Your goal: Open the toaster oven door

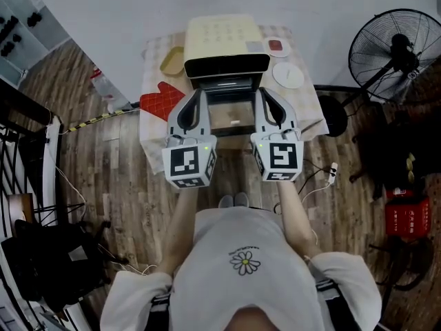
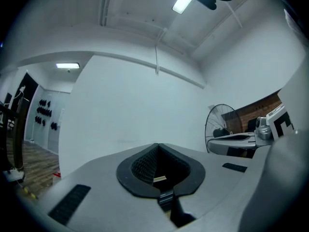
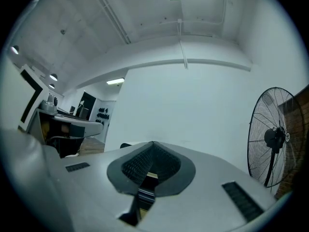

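In the head view a cream toaster oven (image 1: 222,38) stands on a small clothed table (image 1: 153,50). Its glass door (image 1: 231,116) juts out toward me below the dark front, seemingly lowered. My left gripper (image 1: 196,94) lies along the door's left side and my right gripper (image 1: 265,92) along its right side; whether either touches it I cannot tell. Both are shut with nothing between the jaws. The left gripper view shows shut tips (image 2: 157,145) aimed at a white wall, and the right gripper view shows the same (image 3: 153,142). The oven is hidden in both gripper views.
A red oven mitt (image 1: 160,101) and a yellow dish (image 1: 172,61) lie left of the oven, a white plate (image 1: 288,74) to its right. A standing fan (image 1: 396,50) is at the far right, a black stool (image 1: 335,116) beside the table, a red box (image 1: 406,216) on the floor.
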Available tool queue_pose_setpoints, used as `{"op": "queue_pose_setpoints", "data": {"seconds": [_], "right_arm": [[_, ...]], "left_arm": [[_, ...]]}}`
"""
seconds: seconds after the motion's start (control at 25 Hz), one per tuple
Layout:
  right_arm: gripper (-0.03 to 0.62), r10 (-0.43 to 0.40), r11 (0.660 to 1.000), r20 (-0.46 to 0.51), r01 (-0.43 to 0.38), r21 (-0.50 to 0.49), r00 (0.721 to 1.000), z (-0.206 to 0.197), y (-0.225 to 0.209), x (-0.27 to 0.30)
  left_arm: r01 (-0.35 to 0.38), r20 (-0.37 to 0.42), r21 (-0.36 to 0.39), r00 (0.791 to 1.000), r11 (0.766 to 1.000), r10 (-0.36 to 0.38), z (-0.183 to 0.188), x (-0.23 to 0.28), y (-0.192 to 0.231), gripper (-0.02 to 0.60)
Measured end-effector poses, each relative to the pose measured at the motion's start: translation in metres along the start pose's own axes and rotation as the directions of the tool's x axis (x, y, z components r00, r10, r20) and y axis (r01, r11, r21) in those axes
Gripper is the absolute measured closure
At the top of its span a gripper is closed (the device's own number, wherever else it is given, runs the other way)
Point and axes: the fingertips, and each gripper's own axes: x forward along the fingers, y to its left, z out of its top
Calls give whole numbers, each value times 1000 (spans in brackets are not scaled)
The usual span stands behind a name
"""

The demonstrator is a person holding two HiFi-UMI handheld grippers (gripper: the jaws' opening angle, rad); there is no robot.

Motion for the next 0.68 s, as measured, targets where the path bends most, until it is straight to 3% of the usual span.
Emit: {"op": "queue_pose_setpoints", "data": {"seconds": [0.68], "right_arm": [[586,1,1000,-87,2,26,996,-36,0,4]], "left_arm": [[15,-109,-7,994,1000,-16,-38,8,-6,566]]}}
